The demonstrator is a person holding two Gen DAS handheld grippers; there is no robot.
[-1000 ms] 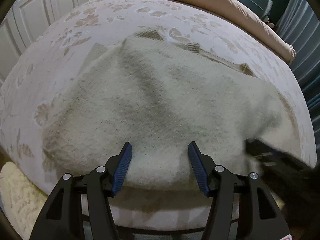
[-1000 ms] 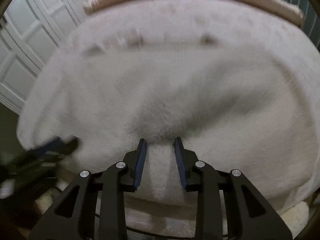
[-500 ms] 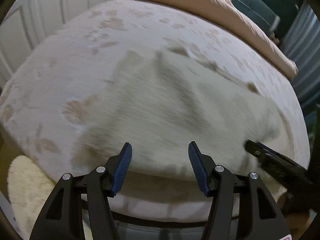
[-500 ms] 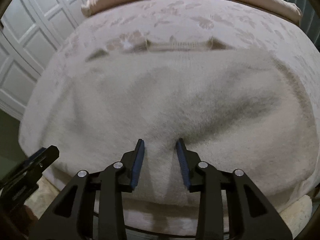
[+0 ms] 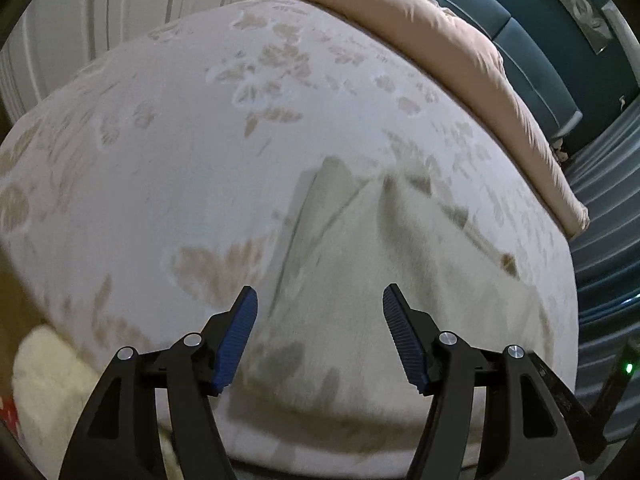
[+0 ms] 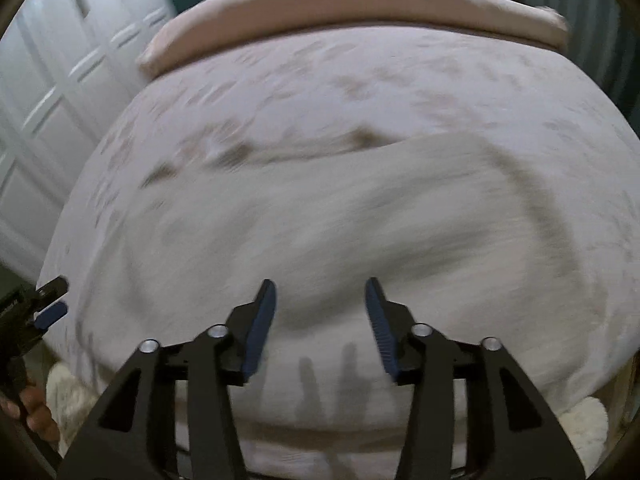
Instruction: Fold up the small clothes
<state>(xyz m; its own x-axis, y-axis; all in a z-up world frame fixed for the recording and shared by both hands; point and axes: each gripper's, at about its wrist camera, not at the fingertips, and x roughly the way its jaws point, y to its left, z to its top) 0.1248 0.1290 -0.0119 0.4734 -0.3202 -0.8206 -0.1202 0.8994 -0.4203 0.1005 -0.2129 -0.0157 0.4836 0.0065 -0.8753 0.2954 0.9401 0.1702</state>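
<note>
In the left wrist view the left gripper (image 5: 320, 300) is hanging over the near edge of the bed, its jaws opening with nothing between them; the blue pads (image 5: 236, 340) are standing clear of the cloth. Below and beyond them the cream sweater (image 5: 380, 280) is lying flat on the bedspread (image 5: 160, 152), filling the lower centre and right of the frame. Its knit is looking soft and fuzzy, with a straight folded edge running up from the left pad toward a pointed corner in mid-frame, and a ridge-like crease beside it.

In the right wrist view the right gripper (image 6: 320, 296) is likewise opening, jaws empty and apart above the garment. The picture is blurred, so the sweater (image 6: 320, 220) is showing as a pale, wide mass across the middle, with a curved shadowed fold sweeping down its right side. At the far left edge the left gripper (image 6: 50, 300) is showing, with fingers of a hand (image 6: 34, 408) below it. A pink duvet (image 6: 360, 4) is lying along the top.
</note>
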